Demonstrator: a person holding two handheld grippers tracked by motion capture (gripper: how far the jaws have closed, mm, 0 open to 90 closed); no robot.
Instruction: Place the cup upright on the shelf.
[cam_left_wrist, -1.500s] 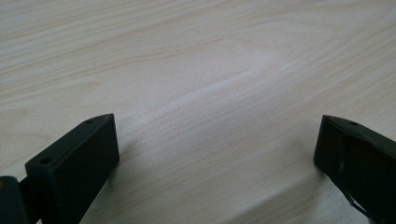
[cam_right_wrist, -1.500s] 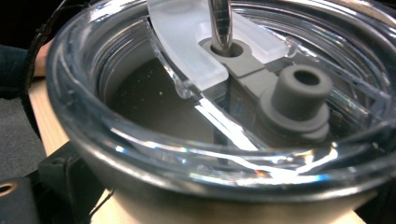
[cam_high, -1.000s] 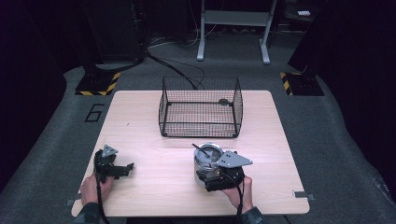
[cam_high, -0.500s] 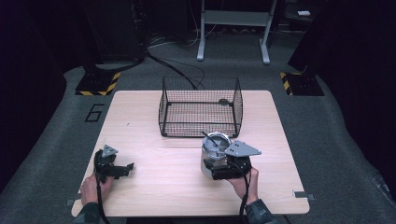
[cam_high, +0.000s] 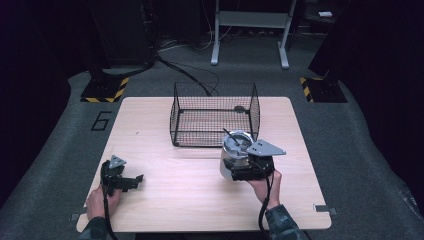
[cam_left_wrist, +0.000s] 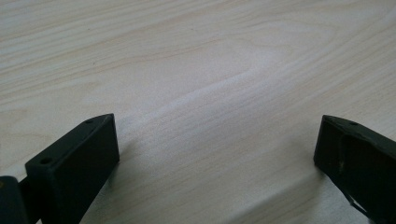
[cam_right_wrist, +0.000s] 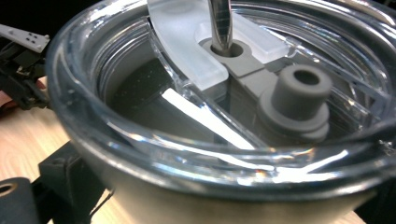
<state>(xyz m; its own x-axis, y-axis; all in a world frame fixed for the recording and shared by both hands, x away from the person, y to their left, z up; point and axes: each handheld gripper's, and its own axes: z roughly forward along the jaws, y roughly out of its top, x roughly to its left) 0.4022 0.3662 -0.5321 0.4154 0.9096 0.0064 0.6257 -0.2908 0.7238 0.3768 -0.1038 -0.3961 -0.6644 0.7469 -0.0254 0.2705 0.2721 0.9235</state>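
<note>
Taking the wire basket (cam_high: 215, 114) as the landmark: nearest the person, well to the basket's near left, the left gripper (cam_high: 131, 181) rests on the tabletop (cam_high: 165, 200) with its fingers (cam_left_wrist: 74, 163) spread wide and nothing between them, bare wood below.

Closer to the basket, just off its near right corner, the right gripper (cam_high: 239, 172) holds a steel tumbler (cam_high: 235, 155) with a clear lid (cam_right_wrist: 187, 60) and a straw (cam_right_wrist: 219, 18) through the lid's hole. The tumbler looks lifted off the wood and tilted a little, though the high view is too small to be sure it is clear of the surface. The right gripper's fingers appear to pinch the tumbler's body below the rim; one dark finger (cam_right_wrist: 70, 172) shows beside the cup wall.

My reading is that the pick-up is done and the carry is under way; what is left is to raise the tumbler above the basket's near wall, bring it over the open top and set it down inside. The basket holds a small dark object (cam_high: 239, 108) at its far right, so the middle and left of its floor are free.

The near wall and right corner are the edges to clear. Open tabletop lies to the right and near side of the basket for swinging in.
</note>
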